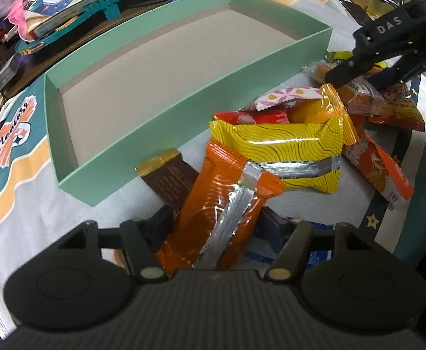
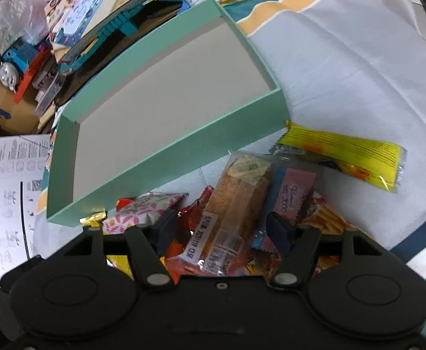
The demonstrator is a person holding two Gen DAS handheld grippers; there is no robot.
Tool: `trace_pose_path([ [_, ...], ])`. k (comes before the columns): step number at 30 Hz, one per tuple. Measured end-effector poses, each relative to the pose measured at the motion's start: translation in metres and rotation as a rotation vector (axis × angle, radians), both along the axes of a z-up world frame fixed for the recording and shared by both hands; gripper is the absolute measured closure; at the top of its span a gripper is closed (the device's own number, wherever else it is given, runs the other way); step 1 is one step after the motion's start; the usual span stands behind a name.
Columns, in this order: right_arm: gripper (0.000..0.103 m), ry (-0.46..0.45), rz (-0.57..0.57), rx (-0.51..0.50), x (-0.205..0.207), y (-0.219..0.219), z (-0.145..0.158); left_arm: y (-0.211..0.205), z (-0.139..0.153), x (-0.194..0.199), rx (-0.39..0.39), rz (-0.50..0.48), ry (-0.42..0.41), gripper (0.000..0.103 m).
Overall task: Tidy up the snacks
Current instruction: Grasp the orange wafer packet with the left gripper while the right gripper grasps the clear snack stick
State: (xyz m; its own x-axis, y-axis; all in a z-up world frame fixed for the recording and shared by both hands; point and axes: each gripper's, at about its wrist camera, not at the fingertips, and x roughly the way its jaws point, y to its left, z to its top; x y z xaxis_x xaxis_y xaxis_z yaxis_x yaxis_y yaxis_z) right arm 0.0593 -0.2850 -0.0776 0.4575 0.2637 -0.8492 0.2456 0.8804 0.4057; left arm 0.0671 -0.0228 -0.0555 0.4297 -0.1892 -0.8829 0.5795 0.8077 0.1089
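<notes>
An empty mint-green box (image 1: 143, 157) lies on the cloth, with a heap of snack packets in front of it. My left gripper (image 1: 215, 221) has an orange foil packet (image 1: 221, 186) between its fingers, and both pads rest against the packet's sides. A yellow wavy-lined packet (image 1: 282, 151) and a brown chocolate bar (image 1: 169, 180) lie beside it. My right gripper (image 2: 221, 227) straddles a clear-wrapped cracker pack (image 2: 233, 204), its pads touching the wrapper. The right gripper (image 1: 364, 78) also shows far right over the heap. The green box (image 2: 183, 140) lies just beyond.
A long yellow packet (image 2: 347, 154) lies alone on the white cloth, right of the heap. Toy boxes and books (image 2: 96, 8) crowd the space behind the box, with a blue toy train (image 2: 11, 61) at the left. Printed papers (image 2: 5, 180) lie at the left edge.
</notes>
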Motion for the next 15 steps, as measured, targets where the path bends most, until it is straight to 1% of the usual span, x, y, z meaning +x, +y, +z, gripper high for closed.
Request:
trace_pose_path([
  [1, 0.045, 0.002, 0.006, -0.013, 0.001, 0.002, -0.001, 0.000, -0.001, 0.000, 0.004, 0.007, -0.007, 0.030],
  [2, 0.050, -0.001, 0.011, -0.032, 0.001, 0.004, -0.001, 0.001, -0.002, 0.000, 0.003, 0.013, -0.008, 0.029],
  [4, 0.056, -0.003, 0.015, -0.053, 0.002, 0.005, -0.002, 0.004, -0.001, 0.003, -0.031, 0.023, 0.015, 0.036],
  [6, 0.058, -0.010, 0.017, -0.058, 0.000, 0.004, -0.001, 0.005, 0.001, 0.004, -0.045, 0.034, 0.013, 0.043],
  [8, 0.061, -0.019, 0.013, -0.056, -0.003, 0.004, 0.001, 0.002, 0.003, 0.000, -0.032, 0.028, -0.009, 0.046],
  [12, 0.066, -0.037, 0.013, -0.047, -0.008, 0.000, 0.008, 0.002, 0.010, -0.005, -0.045, 0.052, -0.007, 0.047],
  [15, 0.069, -0.049, 0.018, -0.036, -0.013, -0.002, 0.013, 0.005, 0.022, -0.011, -0.079, 0.084, -0.023, 0.049],
])
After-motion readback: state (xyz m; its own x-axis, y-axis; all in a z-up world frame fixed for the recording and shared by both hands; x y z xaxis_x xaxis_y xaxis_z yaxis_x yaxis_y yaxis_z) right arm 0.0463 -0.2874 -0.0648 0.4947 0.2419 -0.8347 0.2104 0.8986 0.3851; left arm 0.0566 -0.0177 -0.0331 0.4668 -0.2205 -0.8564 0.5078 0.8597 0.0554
